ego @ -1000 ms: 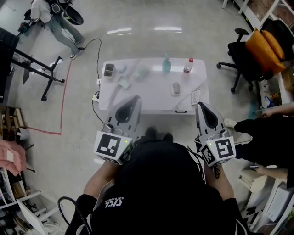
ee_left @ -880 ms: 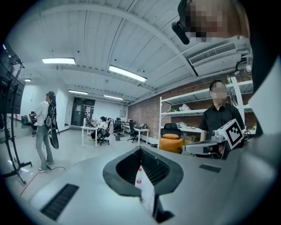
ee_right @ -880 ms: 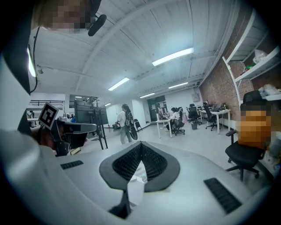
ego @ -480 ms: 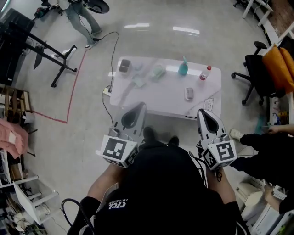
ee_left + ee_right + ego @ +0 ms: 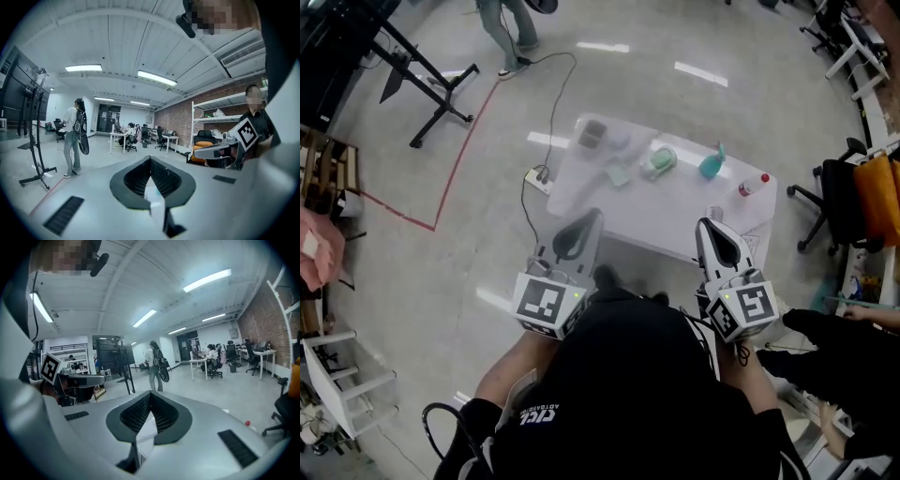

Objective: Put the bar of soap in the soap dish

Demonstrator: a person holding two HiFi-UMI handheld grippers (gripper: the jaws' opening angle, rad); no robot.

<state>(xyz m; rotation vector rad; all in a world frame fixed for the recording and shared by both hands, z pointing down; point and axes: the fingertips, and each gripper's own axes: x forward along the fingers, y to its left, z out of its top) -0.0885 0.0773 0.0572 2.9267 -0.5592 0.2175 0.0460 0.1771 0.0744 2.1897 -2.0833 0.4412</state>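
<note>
Soap bar, pale green, is in neither claw. The left claw and right claw are each pressed together on nothing, their tips showing over the near edge of the white worktop. Farther back, the bar lies near a round dish.

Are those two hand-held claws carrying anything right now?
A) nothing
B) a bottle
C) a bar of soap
A: the left gripper and the right gripper both have their jaws together with nothing between them, held short of the table.
</note>
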